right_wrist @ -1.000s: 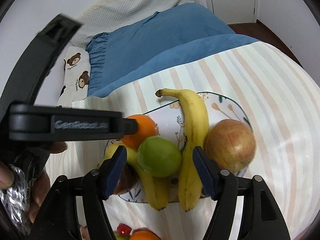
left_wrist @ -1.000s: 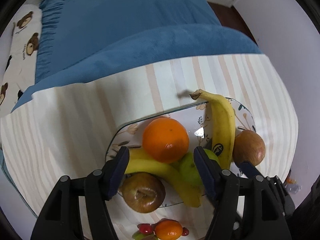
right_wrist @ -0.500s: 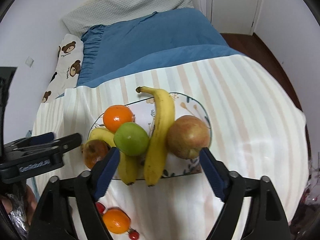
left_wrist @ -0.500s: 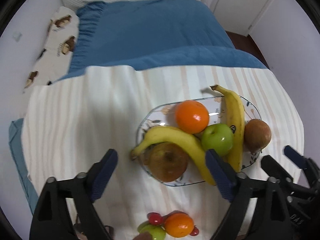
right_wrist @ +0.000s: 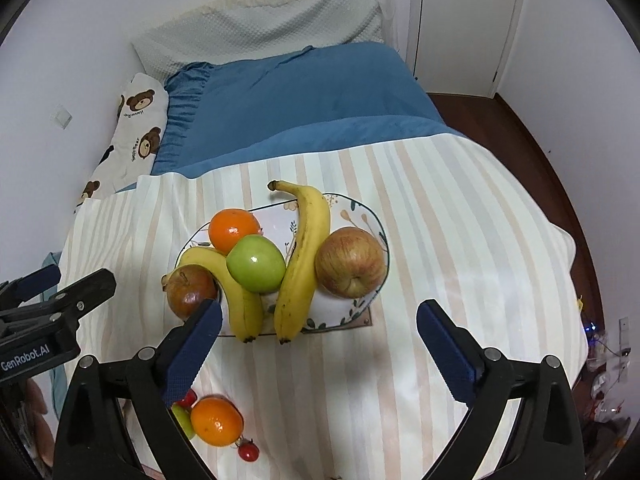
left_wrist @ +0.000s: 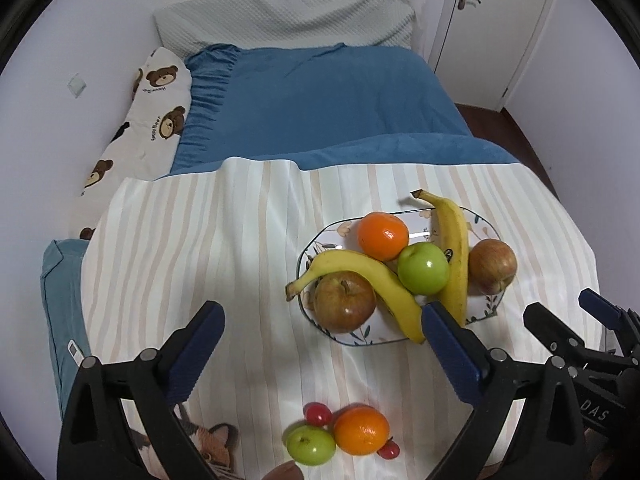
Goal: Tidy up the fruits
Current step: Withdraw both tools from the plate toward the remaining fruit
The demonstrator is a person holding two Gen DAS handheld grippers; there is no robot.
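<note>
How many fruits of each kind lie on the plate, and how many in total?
On the plate:
Bananas: 2
Reddish apples: 2
Green apple: 1
Orange: 1
Total: 6

Glossy glazed plate (left_wrist: 486, 307) on smooth striped cloth (left_wrist: 224, 248); waxy shiny apples.
</note>
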